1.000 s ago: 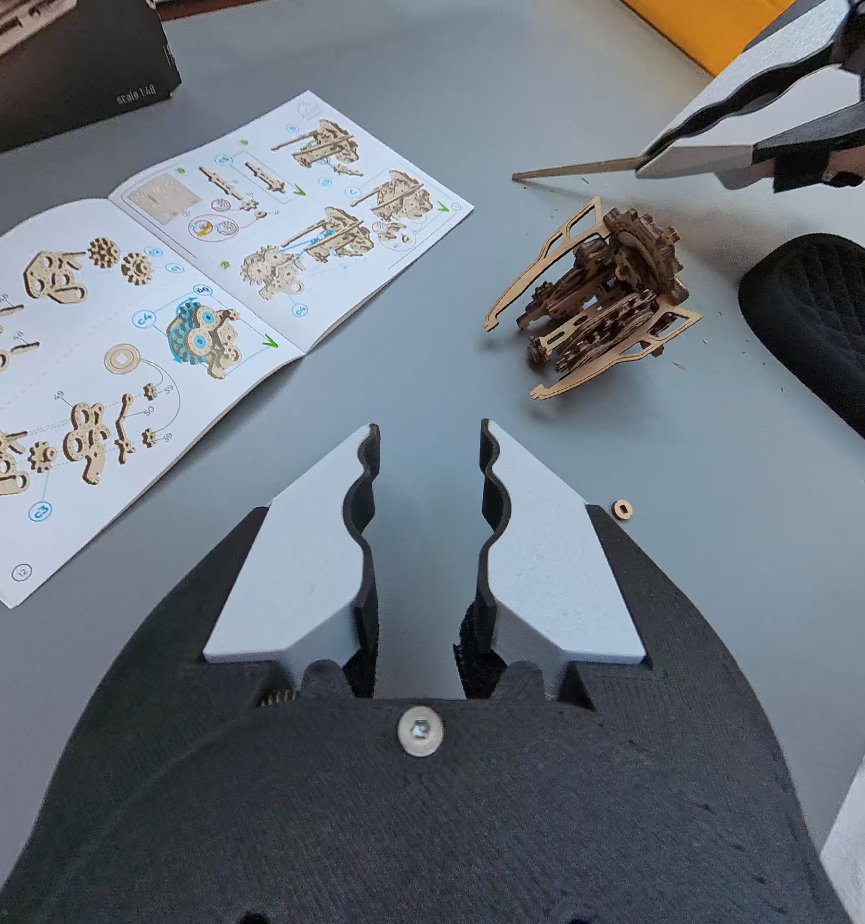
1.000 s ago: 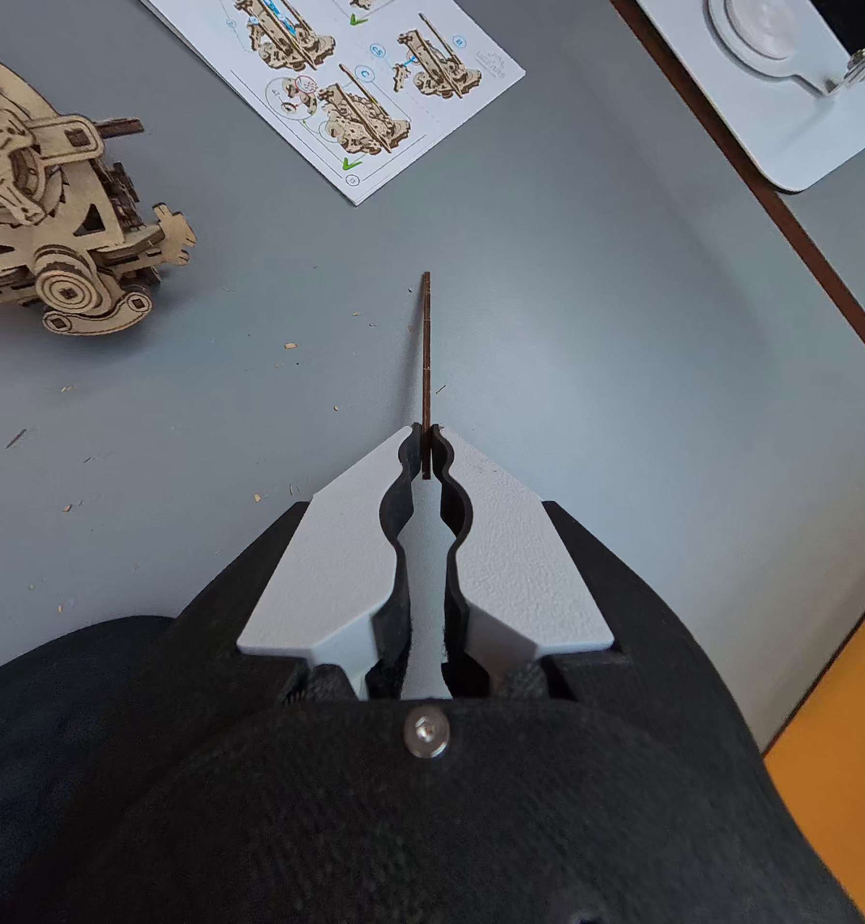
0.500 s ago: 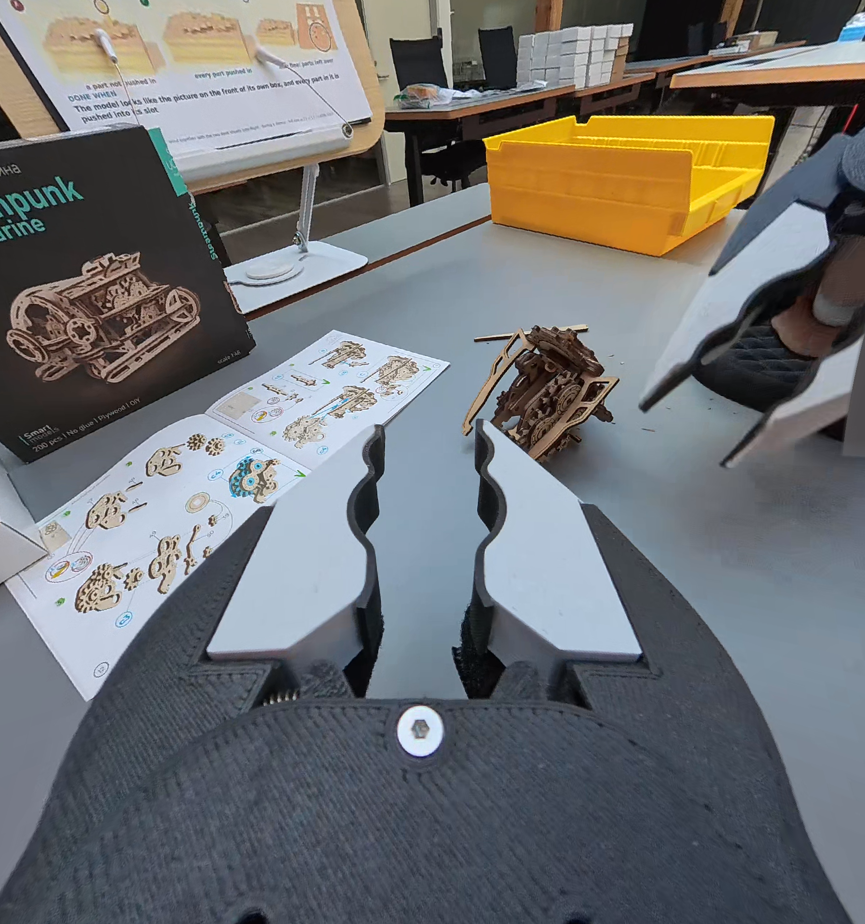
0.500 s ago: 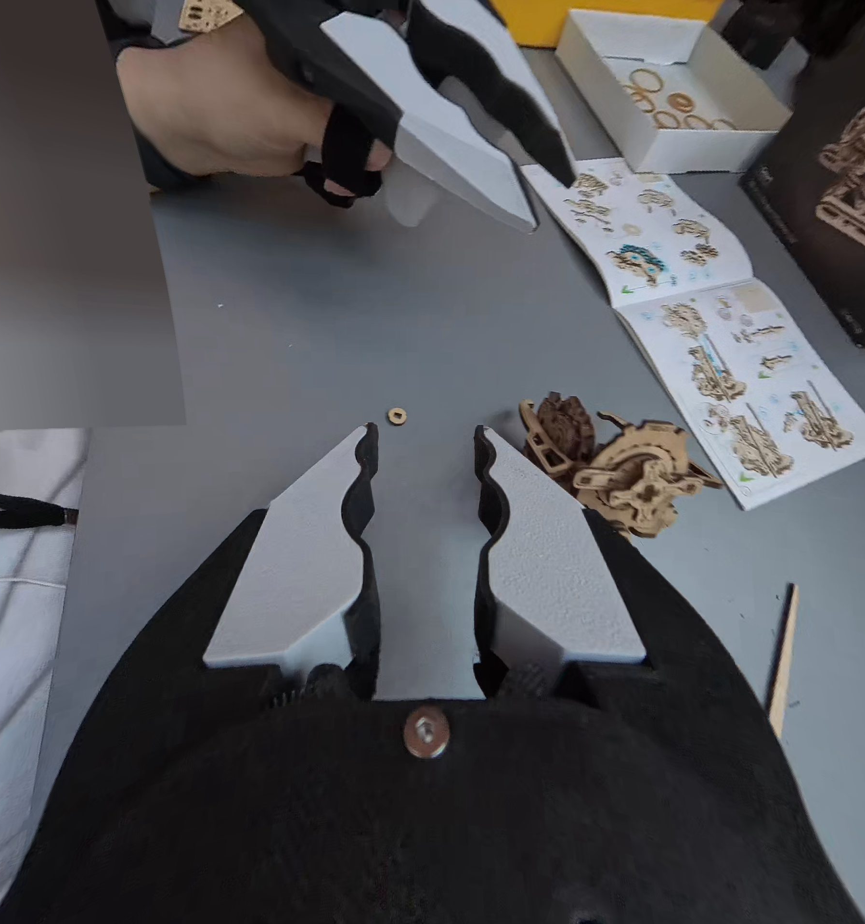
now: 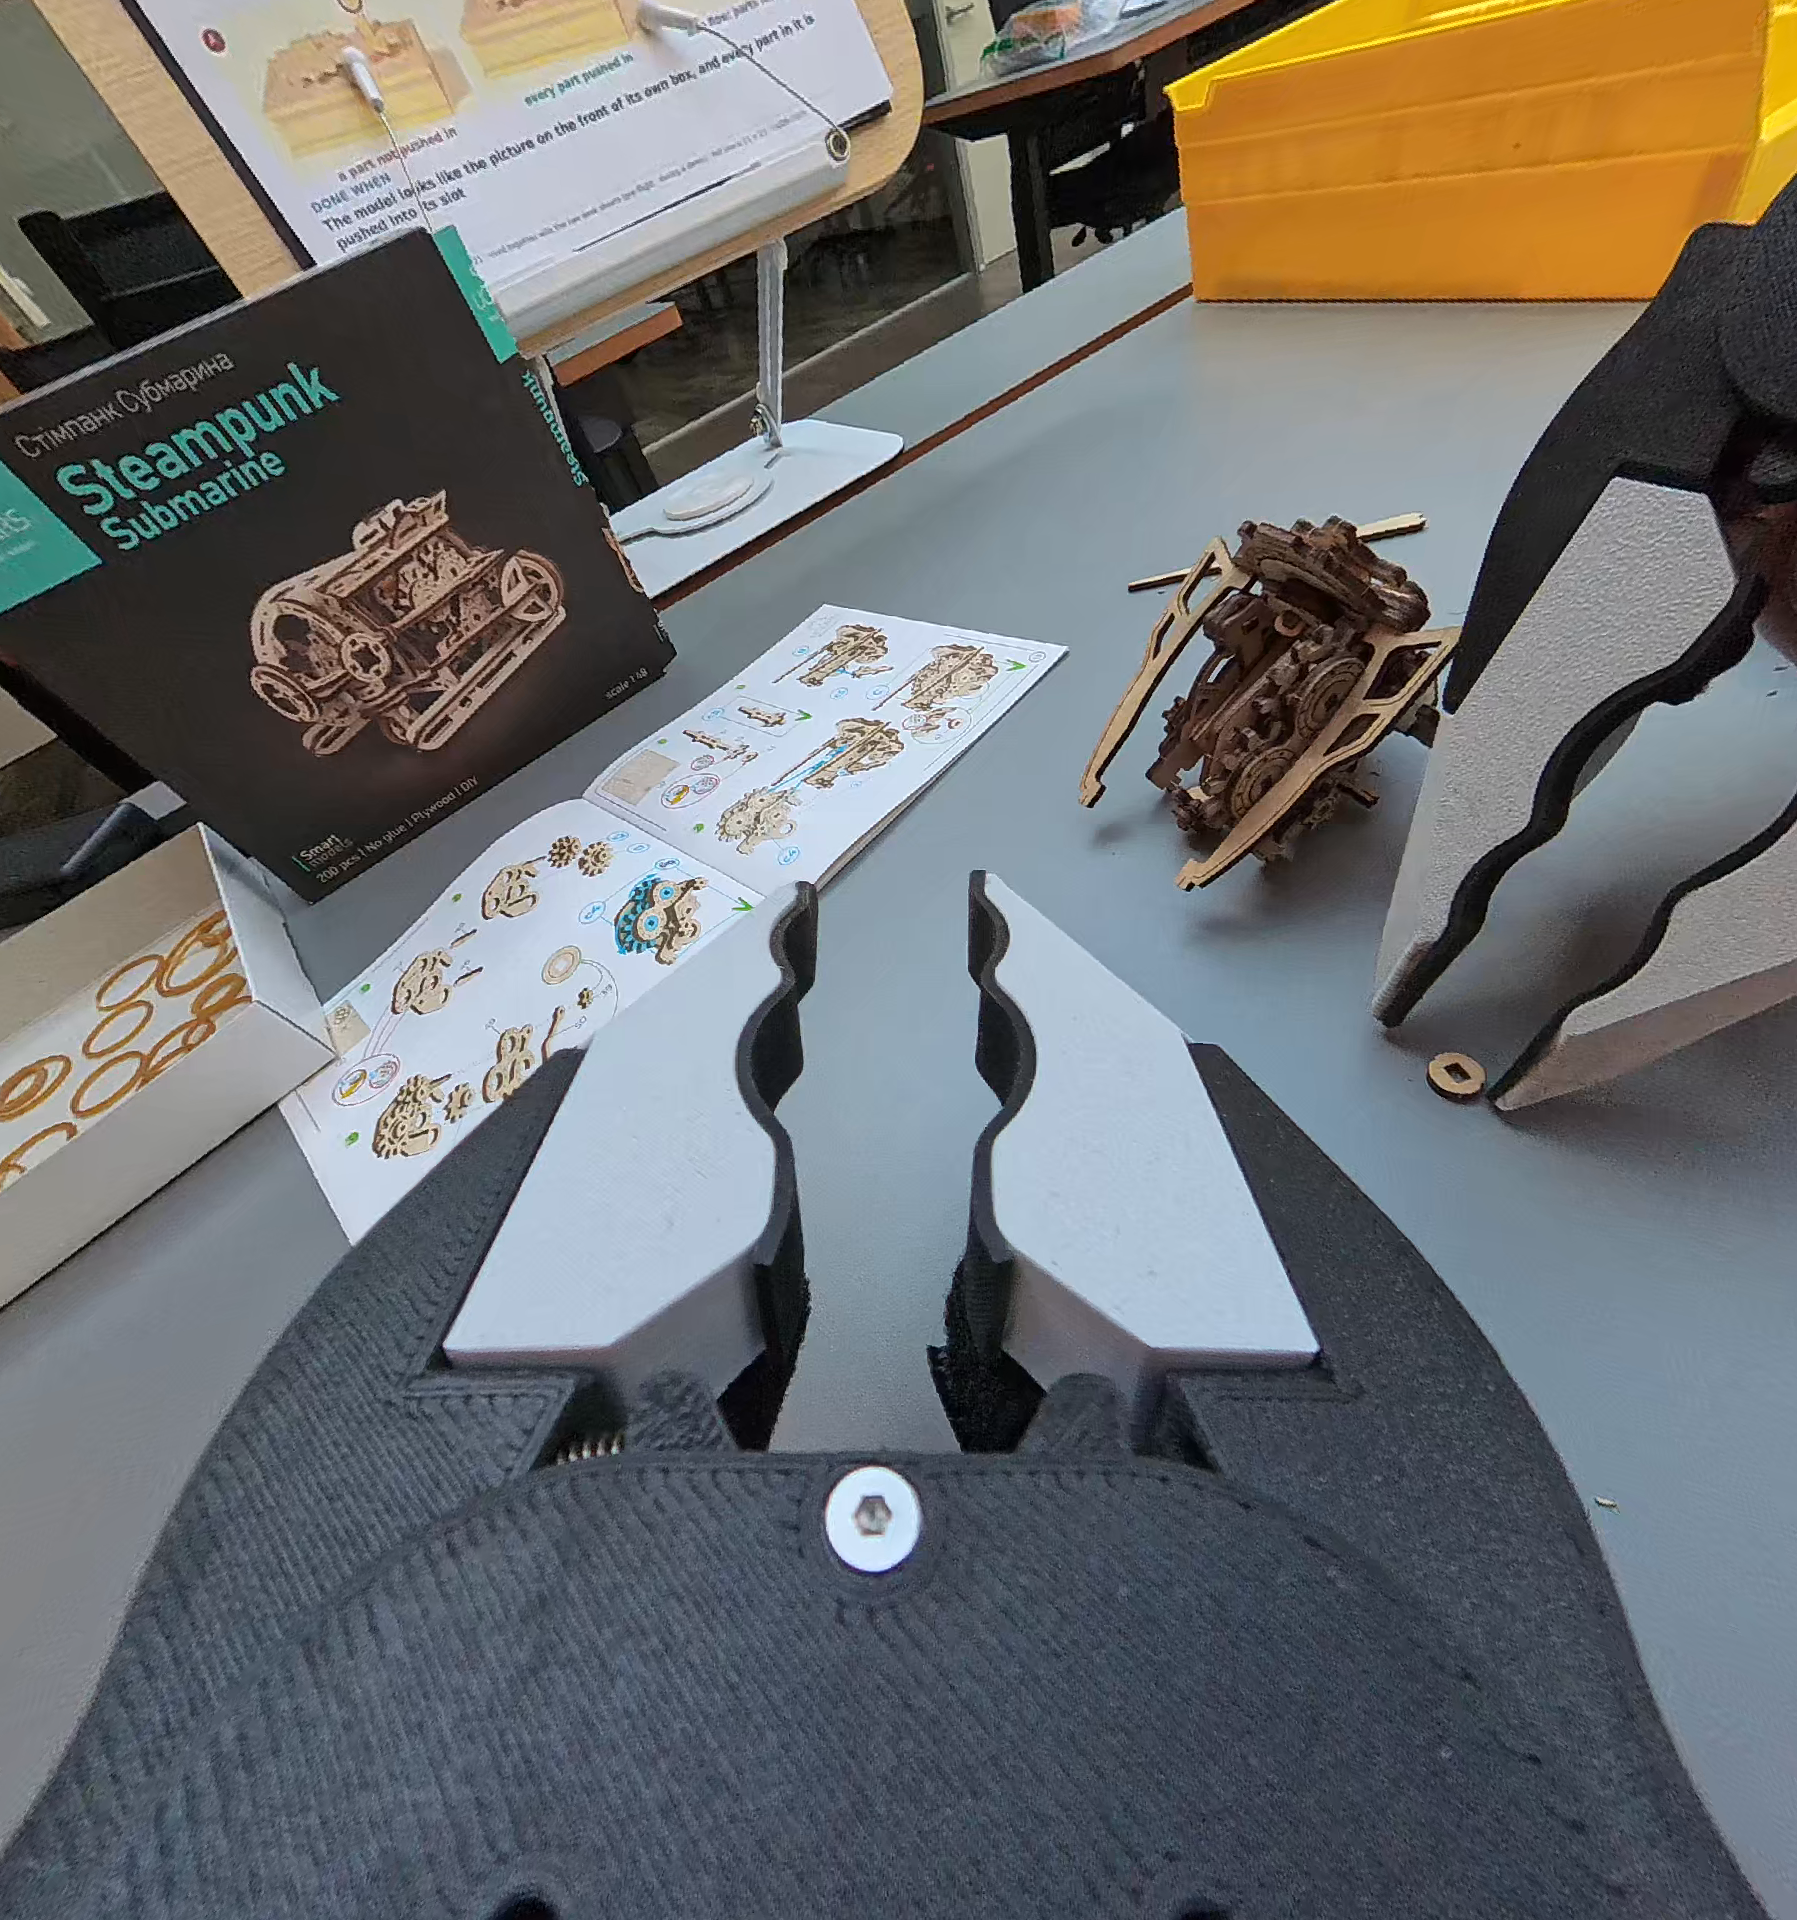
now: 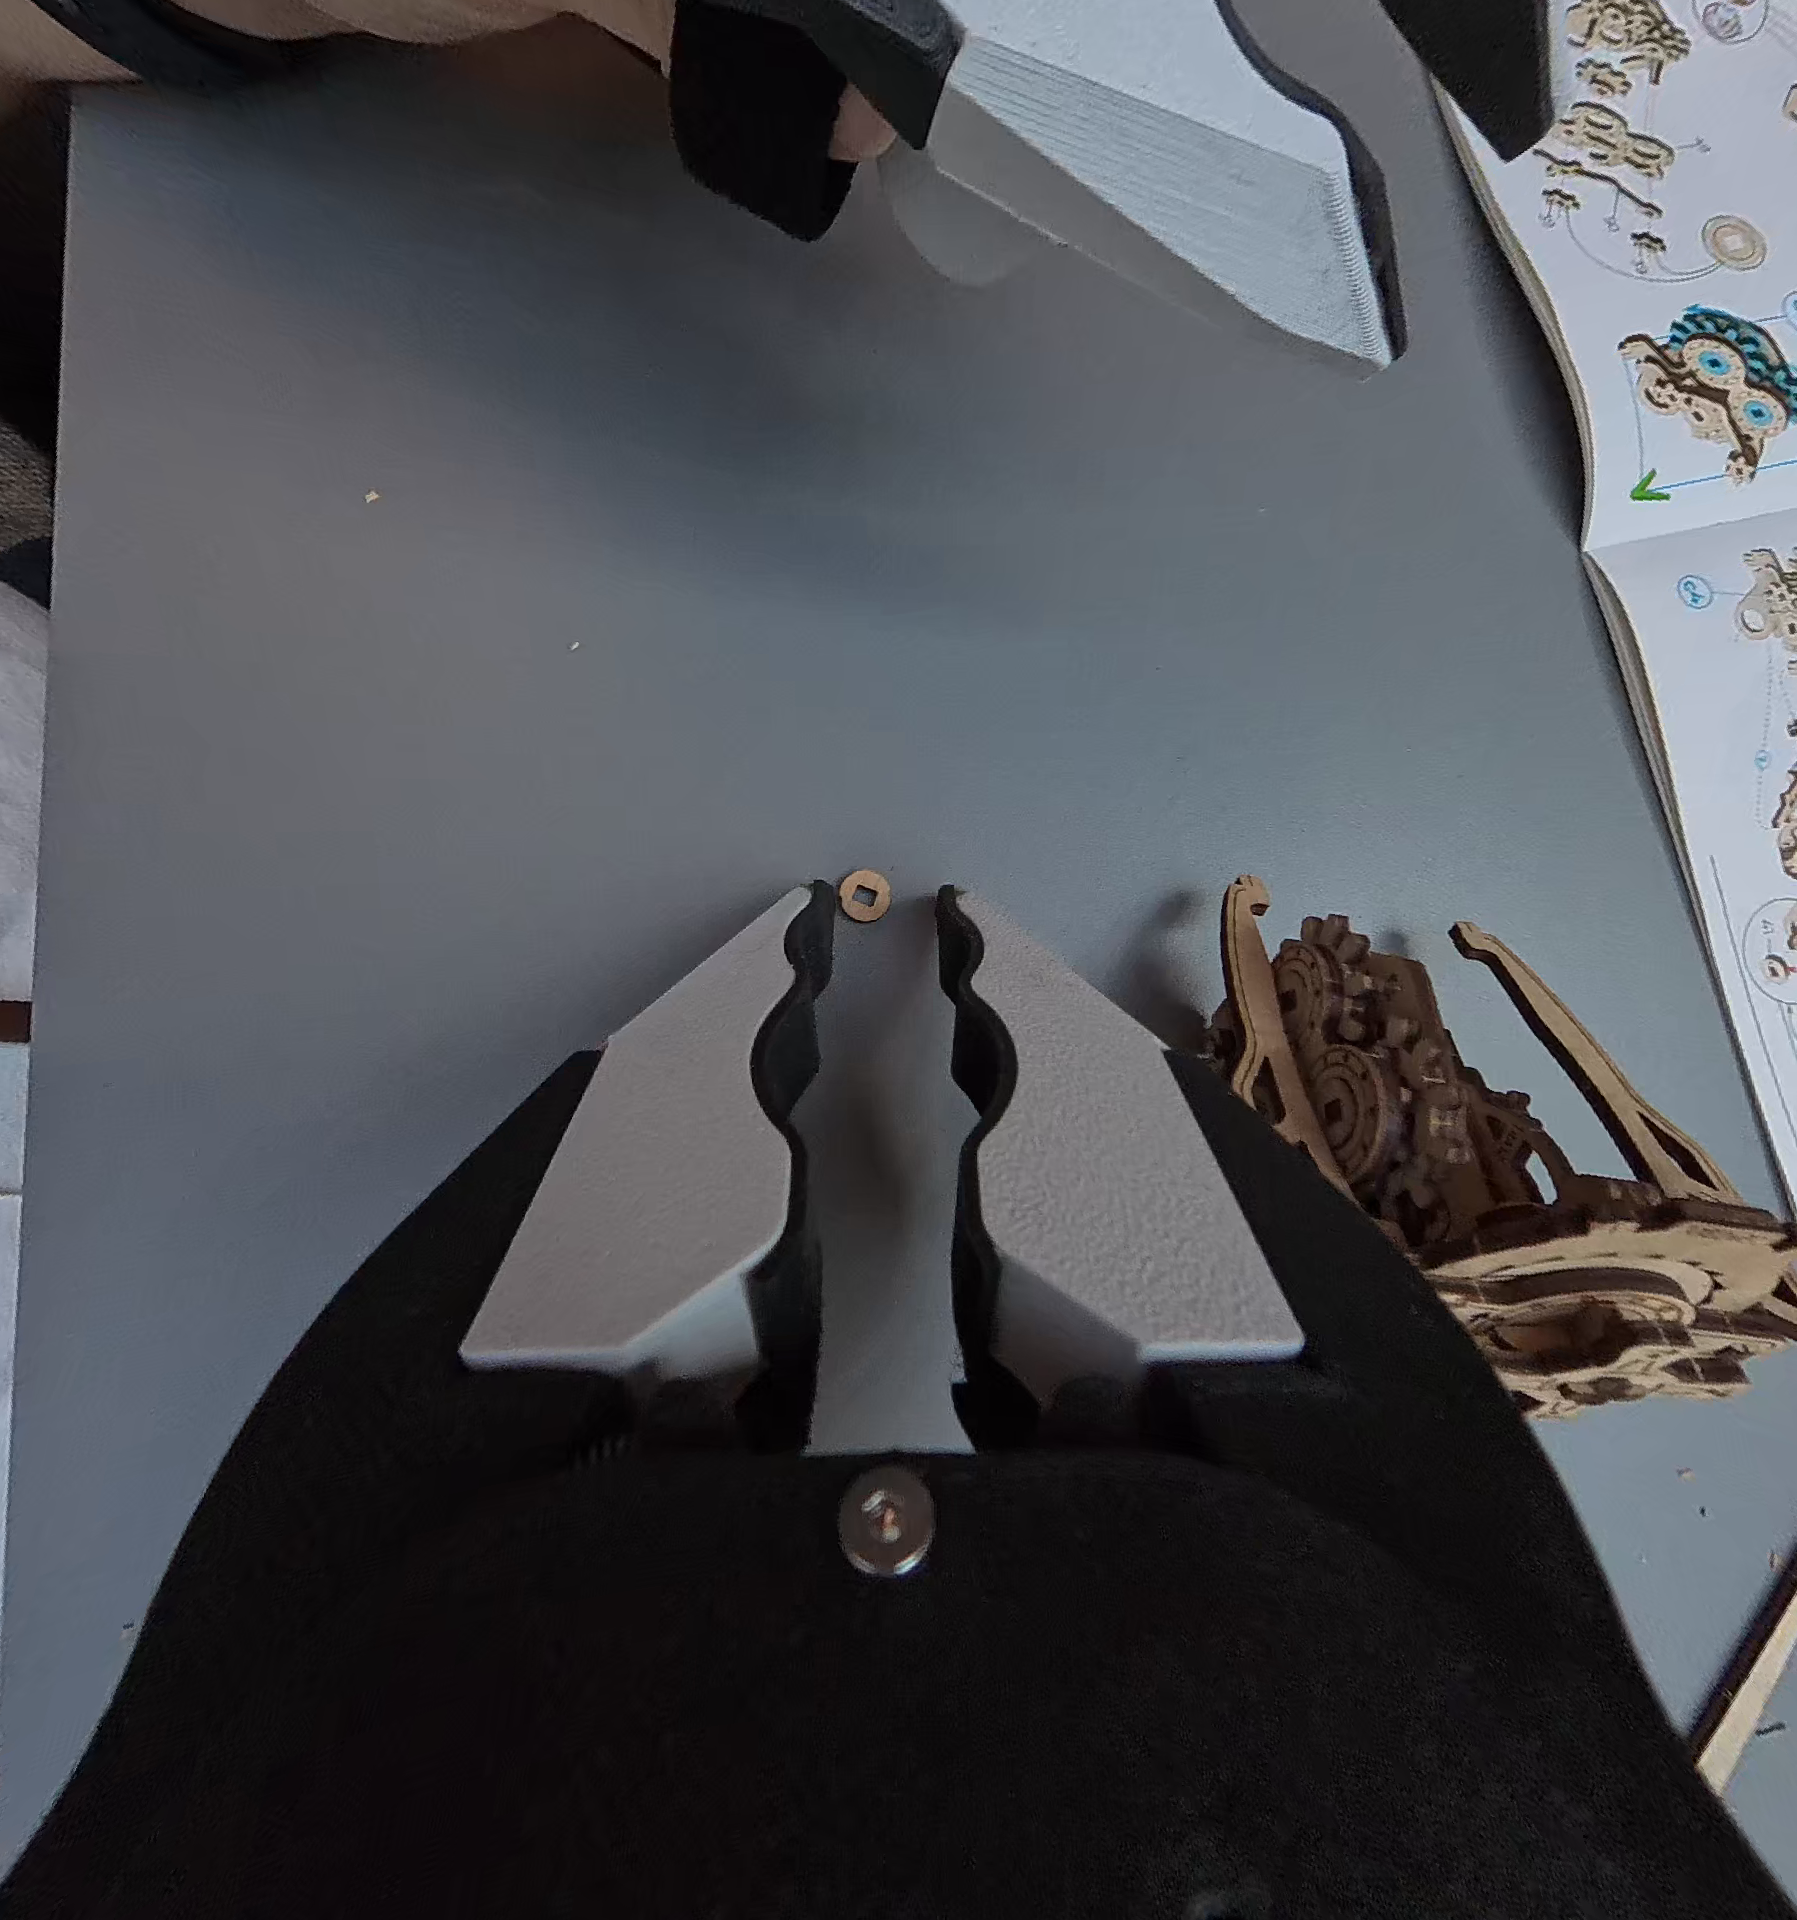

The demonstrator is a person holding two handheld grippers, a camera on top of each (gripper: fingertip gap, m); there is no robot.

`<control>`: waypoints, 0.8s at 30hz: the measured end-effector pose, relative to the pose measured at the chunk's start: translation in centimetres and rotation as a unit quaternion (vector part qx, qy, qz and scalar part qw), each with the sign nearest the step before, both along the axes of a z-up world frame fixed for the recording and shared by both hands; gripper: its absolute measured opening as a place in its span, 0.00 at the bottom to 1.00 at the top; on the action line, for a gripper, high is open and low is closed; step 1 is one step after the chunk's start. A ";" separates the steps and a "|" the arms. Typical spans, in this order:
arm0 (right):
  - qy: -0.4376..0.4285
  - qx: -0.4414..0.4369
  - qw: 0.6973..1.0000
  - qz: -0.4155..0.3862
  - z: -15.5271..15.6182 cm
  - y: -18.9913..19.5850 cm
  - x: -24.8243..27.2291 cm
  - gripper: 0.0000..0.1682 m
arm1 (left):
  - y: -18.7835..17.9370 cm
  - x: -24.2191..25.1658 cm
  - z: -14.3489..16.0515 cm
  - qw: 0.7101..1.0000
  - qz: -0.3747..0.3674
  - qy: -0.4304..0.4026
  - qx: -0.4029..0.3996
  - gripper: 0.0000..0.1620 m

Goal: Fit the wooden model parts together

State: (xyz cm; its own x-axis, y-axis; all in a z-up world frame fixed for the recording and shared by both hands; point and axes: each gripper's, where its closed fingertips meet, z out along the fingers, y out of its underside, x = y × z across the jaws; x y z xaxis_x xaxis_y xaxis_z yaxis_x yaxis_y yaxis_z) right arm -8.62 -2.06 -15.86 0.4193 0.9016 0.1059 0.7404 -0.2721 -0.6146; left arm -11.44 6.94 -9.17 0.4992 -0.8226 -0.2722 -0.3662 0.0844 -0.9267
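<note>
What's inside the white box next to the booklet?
The white box holds loose wooden rings, lying flat on its floor. Its near wall hides part of the floor, and the left end runs out of view, so more parts may be in there.

On the grey table (image 5: 1237,1299), an open instruction booklet (image 5: 665,862) lies left of centre. Behind it a black model-kit box (image 5: 302,582) stands upright. A white tray of wooden rings (image 5: 94,1049) sits at the near left. Far right is a yellow bin (image 5: 1476,156); a white-footed sign stand (image 5: 769,457) rises far behind.
</note>
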 end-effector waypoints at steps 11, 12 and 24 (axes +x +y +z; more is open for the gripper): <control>0.046 0.243 0.965 0.086 6.7 -0.8 -0.4 0.04 | -4.5 2.3 -1.1 0.967 -0.126 -0.055 -0.215 0.09; 0.045 0.277 0.956 0.088 7.5 -0.8 -0.1 0.05 | -5.6 2.9 -0.7 0.950 -0.159 -0.080 -0.258 0.08; 0.124 0.389 0.907 0.102 11.7 -3.7 0.8 0.05 | -10.8 4.4 5.0 0.763 -0.351 -0.267 -0.473 0.19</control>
State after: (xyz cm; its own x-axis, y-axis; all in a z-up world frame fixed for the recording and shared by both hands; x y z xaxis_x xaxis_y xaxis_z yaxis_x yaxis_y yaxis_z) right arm -7.78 -5.74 -4.11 0.3509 0.6554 0.6688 0.5387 0.4429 -0.7167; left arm -7.06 -3.83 -4.20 -0.3218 -0.6415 0.6963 -0.0874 -0.7122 -0.6965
